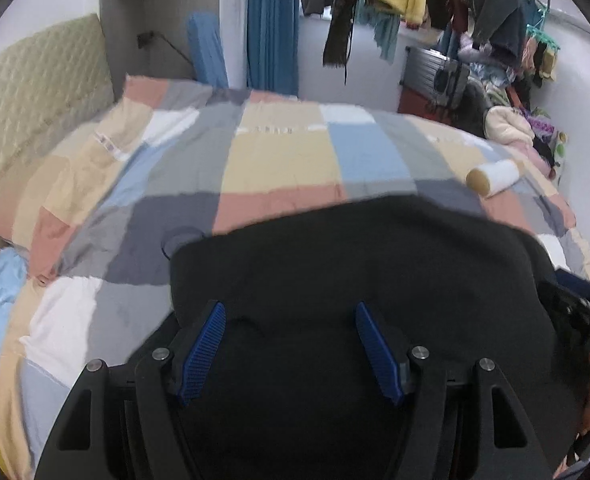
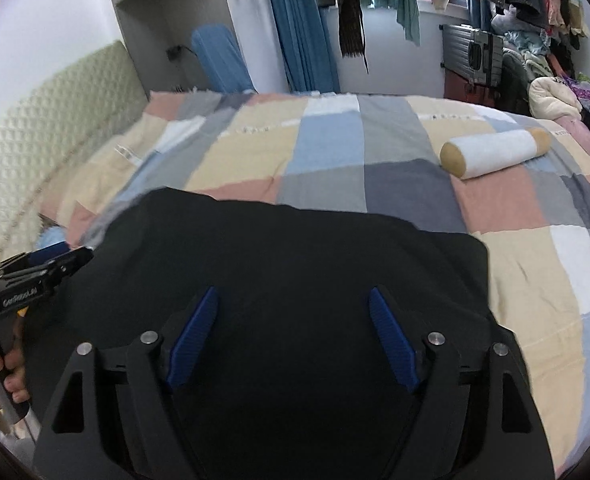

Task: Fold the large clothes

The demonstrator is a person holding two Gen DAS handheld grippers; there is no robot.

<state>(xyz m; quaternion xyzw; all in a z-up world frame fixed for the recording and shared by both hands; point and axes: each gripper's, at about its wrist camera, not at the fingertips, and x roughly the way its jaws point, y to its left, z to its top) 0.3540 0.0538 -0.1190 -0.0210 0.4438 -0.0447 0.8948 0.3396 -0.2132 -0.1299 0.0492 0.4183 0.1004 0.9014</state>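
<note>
One black garment (image 1: pixel 355 264), two open tools

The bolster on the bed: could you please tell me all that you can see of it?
The bolster is a short cylinder, white around its body with tan round ends, and looks like soft fabric. It lies on its side on the patchwork bedspread, slanted, beyond the black garment and apart from it. Only the bedspread touches it.

White lettering stands on the black body of the left gripper (image 2: pixel 41 270), at the left edge of the right wrist view. It looks like "GenRobot.AI", though blur makes the letters uncertain. Nothing else is legible.
</note>
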